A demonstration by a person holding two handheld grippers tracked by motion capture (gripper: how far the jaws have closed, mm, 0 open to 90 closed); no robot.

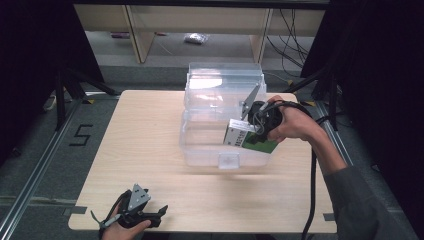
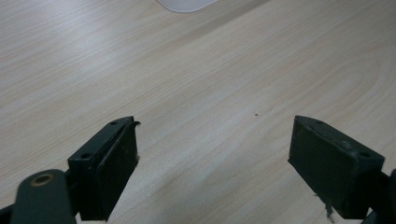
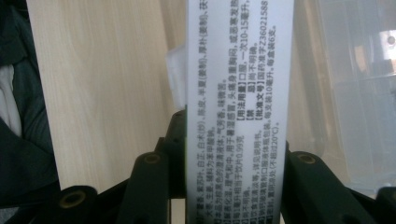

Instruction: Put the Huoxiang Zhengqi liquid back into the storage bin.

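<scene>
Your right gripper point(image 1: 252, 131) has its jaws clamped on the green-and-white printed cardboard box point(image 1: 248, 140), held over the front right part of the clear plastic storage bin point(image 1: 220, 100) at about one o'clock on the pale wooden bench point(image 1: 150, 150). Your left gripper point(image 1: 150, 215) rests at seven o'clock near the bench's front edge, jaws wide apart, nothing between them.
</scene>
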